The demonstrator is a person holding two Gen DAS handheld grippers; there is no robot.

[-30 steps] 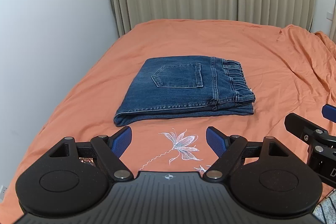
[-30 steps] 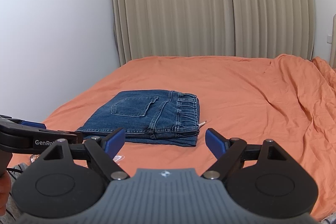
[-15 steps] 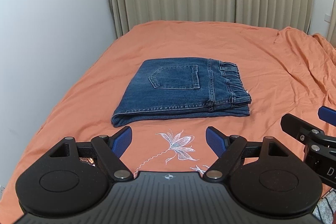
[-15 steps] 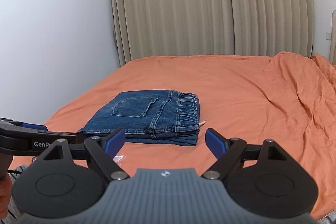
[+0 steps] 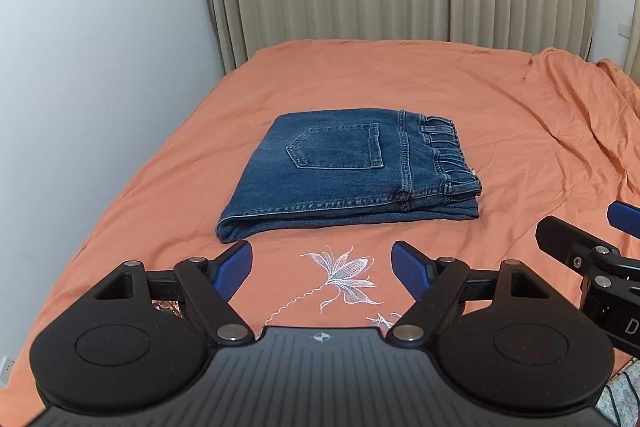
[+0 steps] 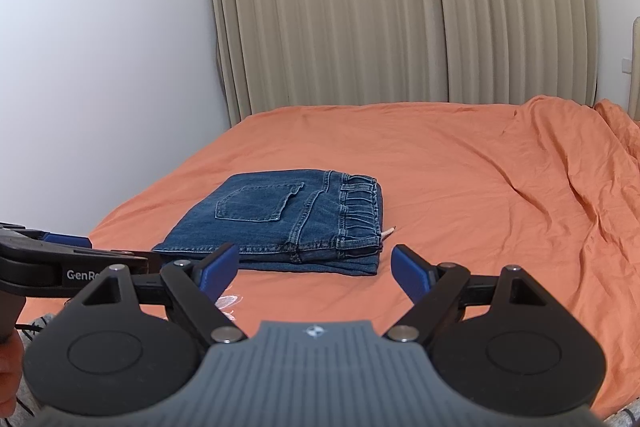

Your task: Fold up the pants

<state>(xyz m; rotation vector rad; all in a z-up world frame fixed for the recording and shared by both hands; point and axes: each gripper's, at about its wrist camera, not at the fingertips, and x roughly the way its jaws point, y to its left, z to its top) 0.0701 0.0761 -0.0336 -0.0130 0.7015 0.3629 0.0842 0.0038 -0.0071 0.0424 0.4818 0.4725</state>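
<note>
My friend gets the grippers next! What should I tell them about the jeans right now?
Left hand-held gripper: open, holding nothing, hovering above the bed short of the jeans.
Right hand-held gripper: open, holding nothing, also short of the jeans.
Jeans: folded into a flat stack on the orange bedsheet, back pocket facing up, waistband at the right end.
Done: the folding looks finished; neither gripper touches the jeans.
Left: probably nothing, maybe a check that the edges line up.

A bed (image 5: 500, 115) under an orange sheet meets beige pleated curtains (image 6: 400, 7), with a white wall (image 5: 100, 27) beside it.
</note>
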